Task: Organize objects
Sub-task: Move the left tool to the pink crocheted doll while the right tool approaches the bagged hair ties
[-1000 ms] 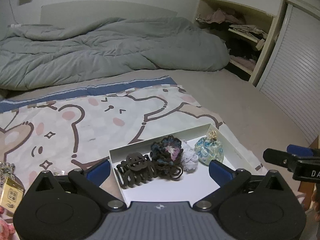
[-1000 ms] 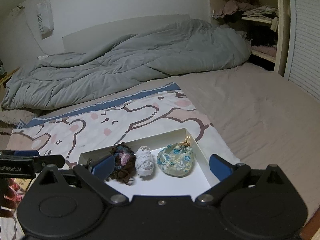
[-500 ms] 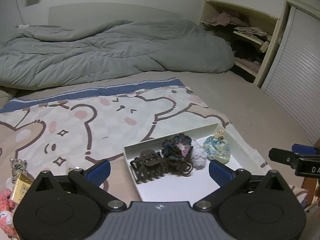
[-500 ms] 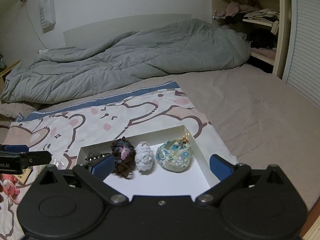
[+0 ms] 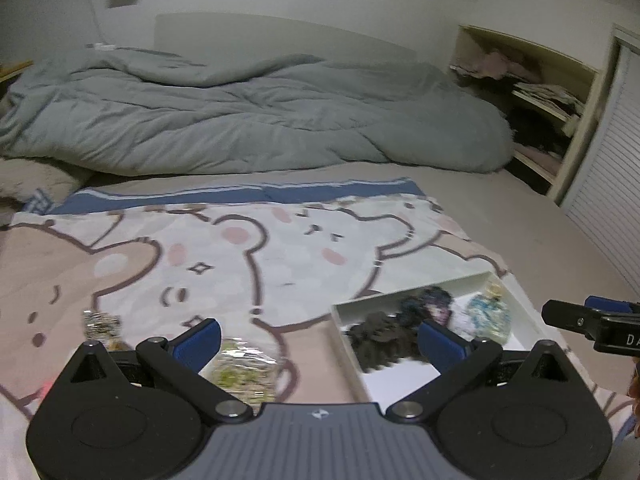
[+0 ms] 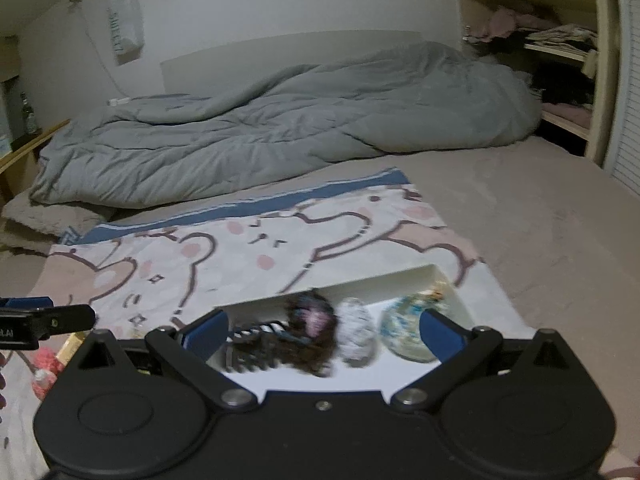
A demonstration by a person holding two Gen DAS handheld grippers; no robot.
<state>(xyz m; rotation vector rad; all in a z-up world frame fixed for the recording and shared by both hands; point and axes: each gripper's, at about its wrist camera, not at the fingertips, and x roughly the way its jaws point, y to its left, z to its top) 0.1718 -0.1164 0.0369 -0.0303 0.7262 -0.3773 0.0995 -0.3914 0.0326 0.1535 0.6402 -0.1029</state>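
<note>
A white tray point(image 5: 440, 282) lies on the bear-print blanket point(image 5: 280, 248). It holds a dark claw clip point(image 5: 380, 342), a dark scrunchie point(image 5: 428, 304), a white scrunchie point(image 5: 460, 320) and a blue floral scrunchie point(image 5: 490, 316). My left gripper point(image 5: 320, 338) is open, left of the tray, low over a clear shiny packet point(image 5: 244, 364) that lies between its fingers, untouched. My right gripper point(image 6: 324, 334) is open above the tray point(image 6: 380, 280), with the claw clip point(image 6: 256, 340), dark scrunchie point(image 6: 312, 328), white scrunchie point(image 6: 356, 336) and floral scrunchie point(image 6: 404, 332) in front of it.
A small patterned item point(image 5: 100, 320) lies left of the packet. A pink knitted thing point(image 6: 44, 364) and a gold packet point(image 6: 72, 344) sit at the blanket's left edge. A grey duvet point(image 5: 260, 116) is piled behind. Shelves point(image 5: 540, 92) and a slatted door point(image 5: 608, 184) stand at the right.
My left gripper has swung left, off the tray and over the clear packet. The right gripper has stayed open over the tray, shifting slightly.
</note>
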